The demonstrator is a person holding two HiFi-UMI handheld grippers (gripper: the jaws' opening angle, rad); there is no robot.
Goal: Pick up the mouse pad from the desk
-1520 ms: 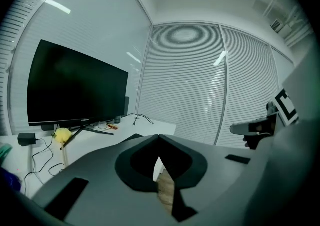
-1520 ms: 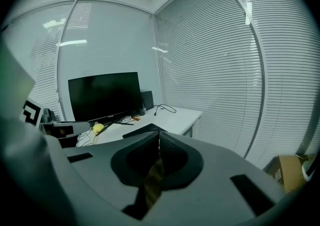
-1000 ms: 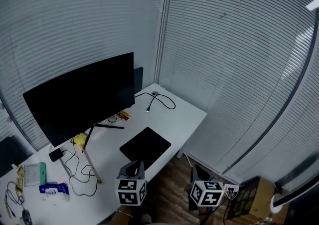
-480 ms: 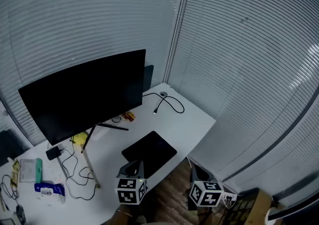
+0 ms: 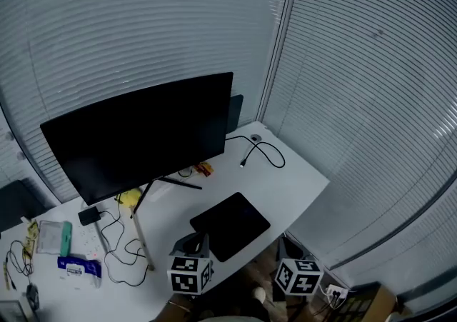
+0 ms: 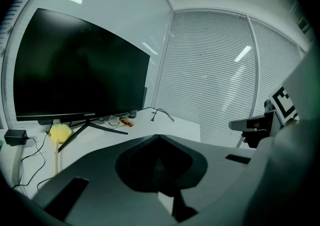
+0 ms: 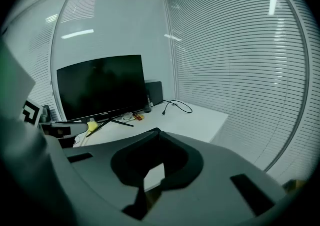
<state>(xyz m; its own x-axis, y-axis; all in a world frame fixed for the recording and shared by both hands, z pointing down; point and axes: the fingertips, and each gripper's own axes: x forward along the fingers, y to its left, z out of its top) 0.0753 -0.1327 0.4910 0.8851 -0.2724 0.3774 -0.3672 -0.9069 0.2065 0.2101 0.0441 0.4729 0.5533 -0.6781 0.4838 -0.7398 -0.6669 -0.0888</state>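
The left tool (image 5: 191, 245) sits at bottom centre, jaws clenched on nothing, and shows against the near edge of the table (image 5: 303, 181). The black mouse pad (image 5: 230, 226) lies flat just to its right, close along that edge. The right tool (image 5: 291, 250), clenched and empty too, hangs at lower right, off the table past its edge. Bare white surface runs up and right from the pad to a looped cable (image 5: 263, 151). The monitor (image 5: 139, 135) fills centre left, with tangled wires (image 5: 118, 253) at lower left.
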